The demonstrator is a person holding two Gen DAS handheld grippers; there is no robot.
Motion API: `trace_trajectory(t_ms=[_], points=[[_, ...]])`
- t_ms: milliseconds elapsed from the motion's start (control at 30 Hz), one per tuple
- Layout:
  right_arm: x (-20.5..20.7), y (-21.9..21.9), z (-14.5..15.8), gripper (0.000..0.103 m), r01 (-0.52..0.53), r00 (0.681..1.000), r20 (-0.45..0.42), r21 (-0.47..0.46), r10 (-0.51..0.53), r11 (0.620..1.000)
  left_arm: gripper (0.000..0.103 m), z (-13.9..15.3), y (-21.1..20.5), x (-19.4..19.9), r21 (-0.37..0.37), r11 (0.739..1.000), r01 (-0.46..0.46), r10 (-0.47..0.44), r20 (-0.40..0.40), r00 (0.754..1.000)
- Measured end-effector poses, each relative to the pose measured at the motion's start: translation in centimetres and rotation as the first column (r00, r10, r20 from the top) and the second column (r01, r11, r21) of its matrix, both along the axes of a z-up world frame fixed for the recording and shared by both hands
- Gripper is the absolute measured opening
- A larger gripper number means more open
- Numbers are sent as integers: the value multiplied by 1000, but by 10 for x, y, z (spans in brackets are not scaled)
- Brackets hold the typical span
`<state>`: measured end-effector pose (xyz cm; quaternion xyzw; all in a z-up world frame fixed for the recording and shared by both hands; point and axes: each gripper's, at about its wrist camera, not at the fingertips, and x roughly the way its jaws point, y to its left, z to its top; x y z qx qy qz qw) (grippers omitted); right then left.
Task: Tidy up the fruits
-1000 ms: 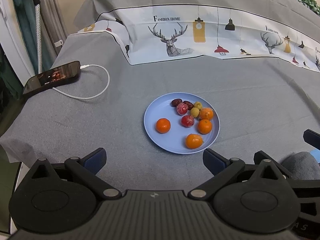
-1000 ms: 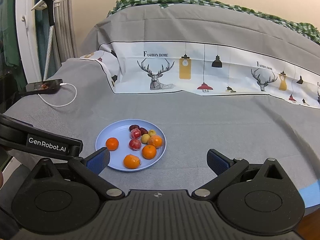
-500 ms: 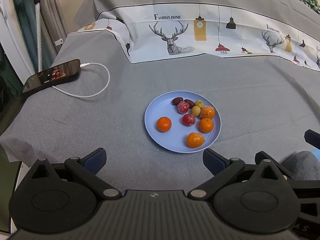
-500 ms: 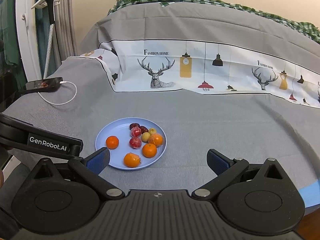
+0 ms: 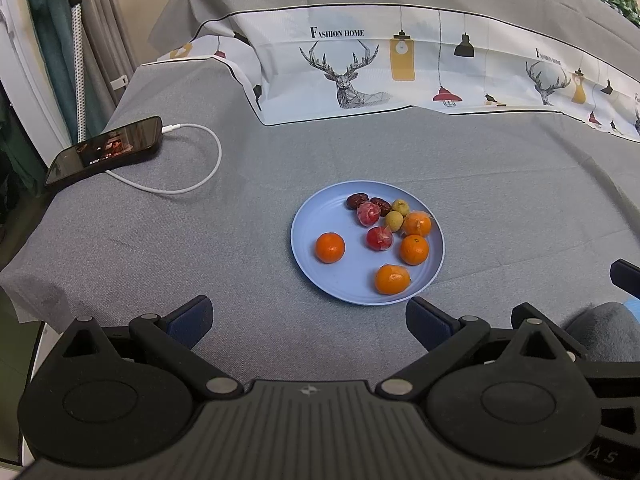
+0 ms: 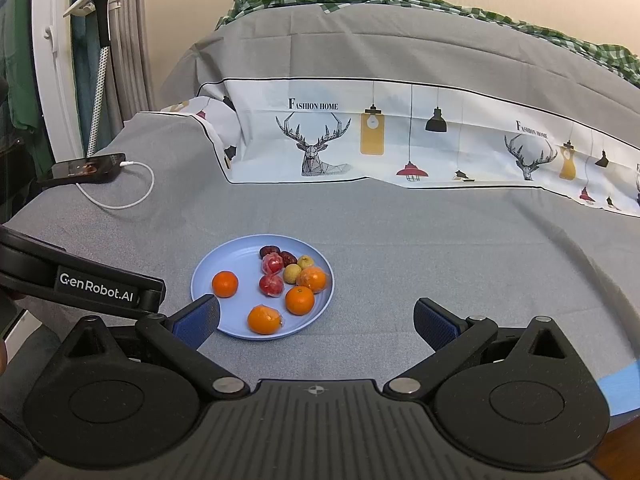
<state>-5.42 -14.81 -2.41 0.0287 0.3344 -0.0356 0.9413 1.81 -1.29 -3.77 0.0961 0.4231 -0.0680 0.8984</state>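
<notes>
Both the left gripper (image 5: 308,318) and right gripper (image 6: 316,318) have jaws spread wide, holding nothing. The blue plate (image 5: 320,220) of fruit lies ahead of both jaws; the right gripper's left fingertip (image 6: 198,320) hides the plate's near edge.

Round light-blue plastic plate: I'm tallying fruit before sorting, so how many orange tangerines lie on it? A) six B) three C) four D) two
C: four orange tangerines sit on the round light-blue plastic plate, one alone on its left side and three toward its right.
</notes>
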Motion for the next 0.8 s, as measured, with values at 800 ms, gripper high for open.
trace_trajectory(t_ms=[800], points=[[3,0,-1,102,-3,1000,-8,-3,3,1000,103,-3,-4,1,30,1000,-3,2,14,1000]])
